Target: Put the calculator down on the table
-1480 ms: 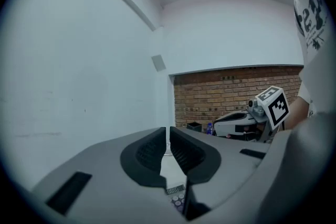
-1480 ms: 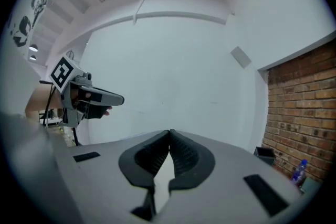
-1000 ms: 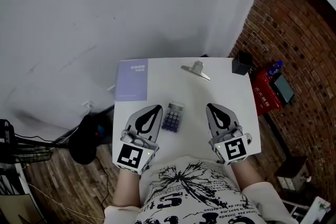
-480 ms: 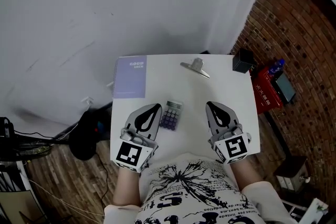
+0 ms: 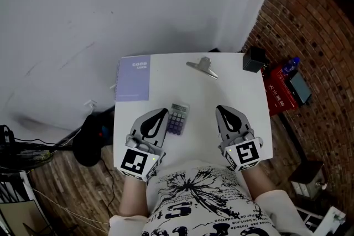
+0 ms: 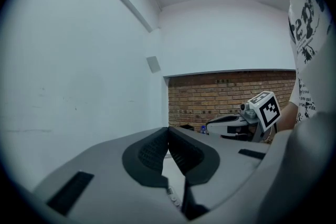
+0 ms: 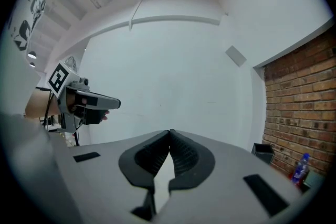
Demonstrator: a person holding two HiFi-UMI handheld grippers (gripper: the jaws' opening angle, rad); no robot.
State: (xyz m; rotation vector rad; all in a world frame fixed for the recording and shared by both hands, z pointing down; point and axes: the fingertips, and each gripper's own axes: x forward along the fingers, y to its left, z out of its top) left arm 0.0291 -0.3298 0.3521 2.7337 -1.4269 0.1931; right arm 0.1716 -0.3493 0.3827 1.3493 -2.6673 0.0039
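Observation:
A small grey calculator (image 5: 178, 118) with purple keys lies flat on the white table (image 5: 221, 94), near the front middle. Just left of it, my left gripper (image 5: 164, 112) is shut and empty, its tip close beside the calculator's left edge. My right gripper (image 5: 219, 109) hovers over the table to the calculator's right, a hand's width away, shut with nothing held. In the left gripper view the jaws (image 6: 168, 130) meet at the tip, and a strip of calculator keys (image 6: 173, 199) shows below them. In the right gripper view the gripper (image 7: 170, 132) has its jaws pressed together.
A lilac notebook (image 5: 133, 78) lies at the table's back left. A metal clip (image 5: 203, 67) rests at the back middle, and a black box (image 5: 254, 59) stands at the back right corner. Right of the table is a red case (image 5: 279, 97) by the brick wall.
Both grippers have drifted slightly toward the table's front edge and a little lower. The calculator stays flat on the table.

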